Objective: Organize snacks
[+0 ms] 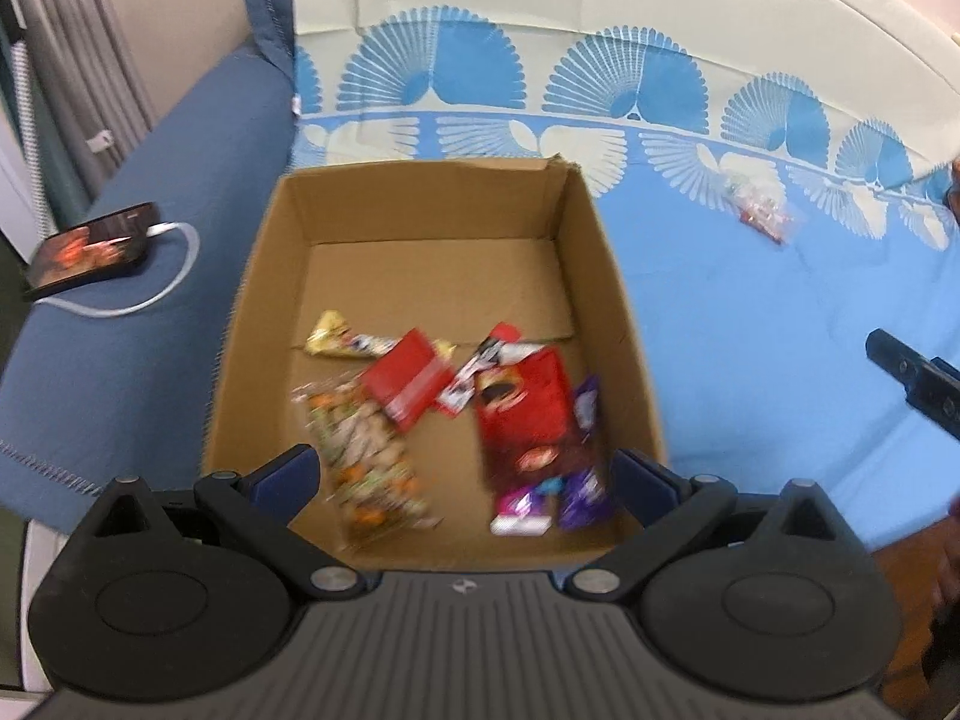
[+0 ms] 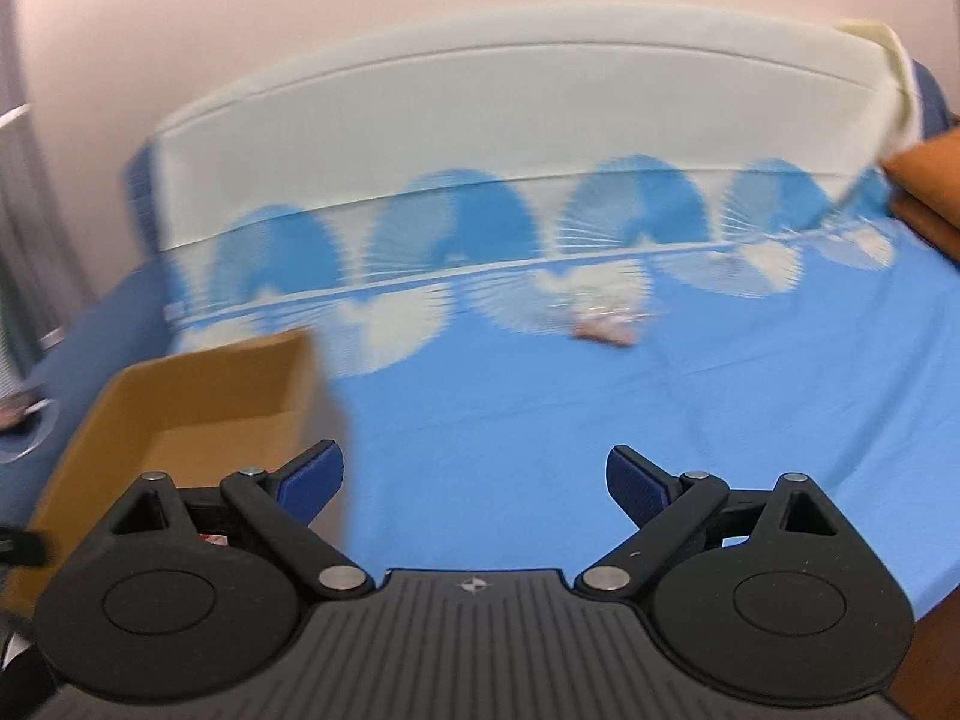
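An open cardboard box sits on a blue bed sheet and holds several snack packets: a red bag, a clear nut packet, a red bar, a yellow wrapper and purple packets. My left gripper is open and empty above the box's near edge. One clear snack packet lies on the sheet, right of the box; it also shows blurred in the right wrist view. My right gripper is open and empty over the sheet, right of the box.
A phone with a white cable lies on the dark blue sofa arm to the left. A patterned cream and blue cover drapes the backrest. An orange cushion sits at the far right. The right gripper's finger shows at the left view's edge.
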### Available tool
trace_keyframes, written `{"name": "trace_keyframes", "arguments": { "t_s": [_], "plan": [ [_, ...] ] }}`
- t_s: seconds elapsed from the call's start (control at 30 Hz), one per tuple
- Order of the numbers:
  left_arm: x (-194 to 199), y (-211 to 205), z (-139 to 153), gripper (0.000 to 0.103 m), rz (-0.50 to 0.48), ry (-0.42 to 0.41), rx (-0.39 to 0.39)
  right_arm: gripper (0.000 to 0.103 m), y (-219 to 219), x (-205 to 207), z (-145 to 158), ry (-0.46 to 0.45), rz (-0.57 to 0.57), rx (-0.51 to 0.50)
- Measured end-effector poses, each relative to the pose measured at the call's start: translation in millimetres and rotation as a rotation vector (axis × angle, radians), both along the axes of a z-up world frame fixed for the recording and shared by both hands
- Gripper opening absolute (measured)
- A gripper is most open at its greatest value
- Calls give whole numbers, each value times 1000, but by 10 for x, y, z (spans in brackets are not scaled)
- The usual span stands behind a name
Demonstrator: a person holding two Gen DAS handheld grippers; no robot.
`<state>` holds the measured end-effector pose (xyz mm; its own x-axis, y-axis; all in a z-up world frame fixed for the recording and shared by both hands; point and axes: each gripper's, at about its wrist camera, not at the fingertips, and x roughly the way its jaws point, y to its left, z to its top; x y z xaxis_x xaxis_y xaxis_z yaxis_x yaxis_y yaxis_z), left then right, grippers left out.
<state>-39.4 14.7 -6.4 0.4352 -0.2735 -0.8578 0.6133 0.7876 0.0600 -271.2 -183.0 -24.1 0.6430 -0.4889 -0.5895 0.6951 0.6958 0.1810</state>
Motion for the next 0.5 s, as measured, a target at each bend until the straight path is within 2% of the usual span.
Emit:
{"name": "trace_keyframes", "arguments": {
  "t_s": [0.13,0.37,0.5],
  "plan": [
    [263,-438,-16,103,29,30,-11,97,-868,233,-272,21,-28,-13],
    [681,-1107,-131,103,43,67,-11,97,-2364,1254,-1031,117,-16,-10],
    [940,-1408,-268,103,48,98,-14,97,-2868,1737,-1445,162,-48,41]
  ]
}}
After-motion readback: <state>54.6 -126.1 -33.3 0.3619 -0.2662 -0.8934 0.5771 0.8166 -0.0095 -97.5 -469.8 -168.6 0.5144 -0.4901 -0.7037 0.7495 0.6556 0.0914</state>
